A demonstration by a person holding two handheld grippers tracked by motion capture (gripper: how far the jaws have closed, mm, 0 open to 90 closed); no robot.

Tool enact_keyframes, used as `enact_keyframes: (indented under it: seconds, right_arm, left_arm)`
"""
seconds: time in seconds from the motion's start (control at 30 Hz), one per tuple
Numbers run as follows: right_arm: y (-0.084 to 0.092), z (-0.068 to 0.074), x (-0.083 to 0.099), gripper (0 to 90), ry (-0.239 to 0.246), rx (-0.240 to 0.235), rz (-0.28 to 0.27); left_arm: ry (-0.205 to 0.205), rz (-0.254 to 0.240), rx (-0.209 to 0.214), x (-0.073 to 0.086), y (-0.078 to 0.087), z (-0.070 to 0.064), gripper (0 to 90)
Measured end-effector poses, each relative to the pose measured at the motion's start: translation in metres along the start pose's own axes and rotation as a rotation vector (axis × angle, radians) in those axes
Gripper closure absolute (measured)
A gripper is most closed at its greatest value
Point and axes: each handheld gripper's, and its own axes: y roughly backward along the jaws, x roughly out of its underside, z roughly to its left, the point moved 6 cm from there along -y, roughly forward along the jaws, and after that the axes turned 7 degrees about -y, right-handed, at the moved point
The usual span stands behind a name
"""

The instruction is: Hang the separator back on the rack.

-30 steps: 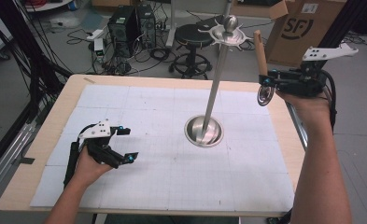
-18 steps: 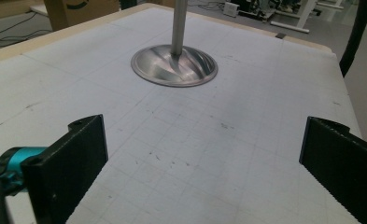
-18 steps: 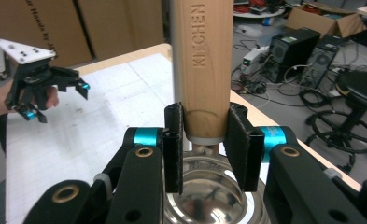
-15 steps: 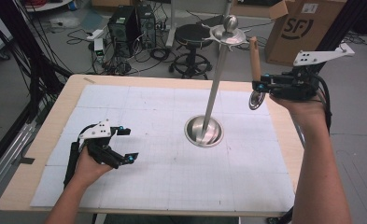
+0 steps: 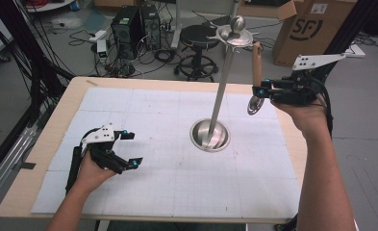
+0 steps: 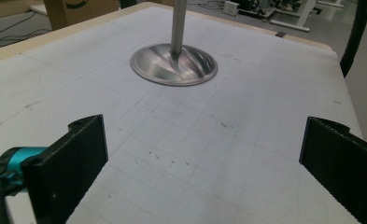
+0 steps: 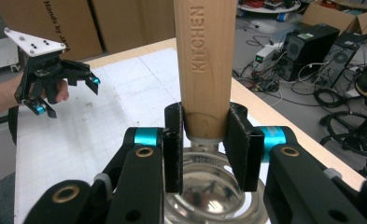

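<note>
In the high view, the right gripper (image 5: 262,91) is at the upper right of the frame, raised above the right edge of the table (image 5: 42,144). Its jaws are clamped on the lower end of the wooden handle (image 5: 257,62) of a utensil, with the handle pointing up and a shiny metal bowl (image 5: 255,104) hanging just below the jaws. In the right gripper view, the handle (image 7: 204,60) fills the centre top of the frame, bears the engraved word "KITCHEN", and is pinched from both sides, with the metal bowl (image 7: 209,191) directly below it. A metal stand (image 5: 210,135) occupies the centre of the high view: its round base rests on the white gridded mat (image 5: 143,115), and a thin pole rises from it to a disc and ball at the top centre of the frame. The handle is near the top of the stand but apart from it. The left gripper (image 5: 129,149) is at the lower left of the high view, low over the mat, with its jaws spread wide and nothing between them. In the left gripper view, the stand base (image 6: 173,64) lies at the upper centre.
</note>
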Motion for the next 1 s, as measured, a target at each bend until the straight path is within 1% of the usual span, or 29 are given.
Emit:
enact_keyframes:
  seconds: [0.03, 0.1, 0.17, 0.2, 0.23, 0.3, 0.33, 0.4, 0.5, 0.53, 0.67, 0.7, 0.73, 0.77, 0.87, 0.9, 1.0]
  right_arm:
    - [-0.001, 0.001, 0.001, 69.5, -0.009, 0.003, 0.009]
    - [-0.003, 0.002, 0.0, 69.6, -0.002, 0.0, 0.01]
    - [-0.005, 0.003, 0.0, 69.6, -0.011, 0.002, 0.021]
    - [-0.006, 0.001, -0.001, 69.6, 0.013, 0.004, 0.012]
    - [-0.006, 0.003, -0.001, 69.6, -0.007, 0.003, 0.021]
    - [-0.007, 0.003, -0.001, 69.5, -0.009, 0.003, 0.022]
    - [-0.008, 0.002, -0.001, 69.5, 0.001, 0.005, 0.016]
    - [-0.008, 0.003, -0.001, 69.5, -0.015, 0.003, 0.023]
    - [-0.008, 0.002, -0.001, 69.5, -0.005, 0.005, 0.016]
    - [-0.008, 0.003, -0.001, 69.5, -0.013, 0.004, 0.02]
    - [-0.01, 0.003, -0.002, 69.4, -0.015, 0.003, 0.022]
    - [-0.011, 0.003, -0.002, 69.2, -0.005, 0.006, 0.019]
    - [-0.011, 0.004, -0.002, 69.0, -0.018, 0.005, 0.025]
    - [-0.012, 0.004, -0.002, 68.9, -0.013, 0.008, 0.024]
    - [-0.014, 0.005, -0.002, 68.6, -0.018, 0.006, 0.03]
    - [-0.015, 0.005, -0.003, 68.6, -0.012, 0.009, 0.028]
    - [-0.016, 0.005, -0.003, 68.6, -0.015, 0.009, 0.034]
  left_arm:
    - [-0.001, 0.0, -0.001, 0.0, 0.0, 0.0, 1.7]
    - [0.001, -0.001, -0.002, 0.0, 0.0, 0.0, 1.7]
    - [-0.001, 0.0, 0.001, 0.0, 0.0, 0.0, 1.7]
    - [0.0, -0.001, 0.0, 0.0, 0.0, 0.0, 1.6]
    - [-0.001, 0.0, 0.0, 0.0, 0.0, 0.0, 1.7]
    - [0.002, -0.002, -0.002, 0.0, 0.0, 0.0, 1.7]
    - [0.0, -0.001, -0.001, 0.0, 0.0, 0.0, 1.7]
    - [0.0, 0.0, -0.001, 0.0, 0.0, 0.0, 1.6]
    - [0.0, 0.0, -0.001, 0.0, 0.0, 0.0, 1.7]
    - [0.0, 0.0, -0.001, 0.0, 0.0, 0.0, 1.7]
    - [-0.001, -0.002, 0.001, 0.0, 0.0, 0.0, 1.7]
    - [0.0, -0.003, 0.001, 0.0, 0.0, 0.0, 1.7]
    - [0.001, -0.003, 0.001, 0.0, 0.0, 0.0, 1.7]
    - [0.001, -0.004, 0.001, -0.001, 0.0, 0.0, 1.7]
    - [0.004, -0.004, -0.002, -0.001, 0.0, 0.0, 1.7]
    - [0.004, -0.004, 0.001, -0.001, 0.0, 0.0, 1.7]
    - [-0.003, -0.002, 0.004, -0.001, 0.0, 0.0, 1.7]
